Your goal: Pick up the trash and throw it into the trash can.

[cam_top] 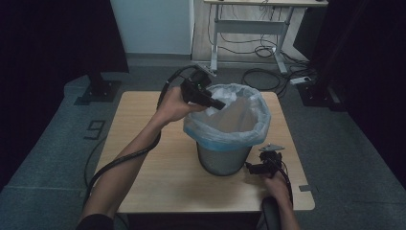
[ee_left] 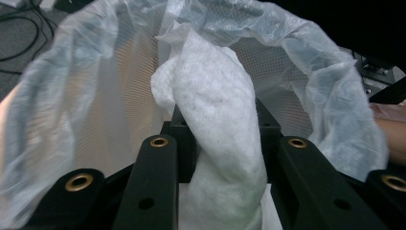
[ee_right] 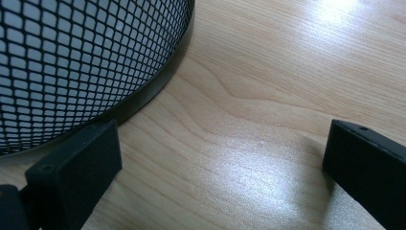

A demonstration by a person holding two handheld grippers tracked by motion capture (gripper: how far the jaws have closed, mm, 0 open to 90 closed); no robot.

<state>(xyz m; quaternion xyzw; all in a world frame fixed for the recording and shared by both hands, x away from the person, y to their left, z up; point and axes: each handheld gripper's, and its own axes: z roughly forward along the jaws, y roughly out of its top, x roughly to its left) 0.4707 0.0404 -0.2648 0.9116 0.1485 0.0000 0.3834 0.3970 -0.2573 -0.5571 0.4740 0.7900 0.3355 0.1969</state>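
Where the high view looks down on the wooden table (cam_top: 143,158), a mesh bin (cam_top: 223,160) lined with a pale plastic bag (cam_top: 249,122) stands near the middle. The left gripper (cam_top: 218,103) reaches over the bin's far-left rim, its tip above the bag's opening, with something white just beside it. The right gripper (cam_top: 250,167) rests low on the table, just beside the bin's base on the near-right.

Seen from the left gripper view, the jaws are clamped on a crumpled white tissue (ee_left: 215,120), which stands up between them over the open bag (ee_left: 330,96).

Along the right gripper view, the jaws stand wide apart with bare wood (ee_right: 268,110) between them; one jaw sits just beside the bin's black mesh wall (ee_right: 81,62) and dark bottom ring.
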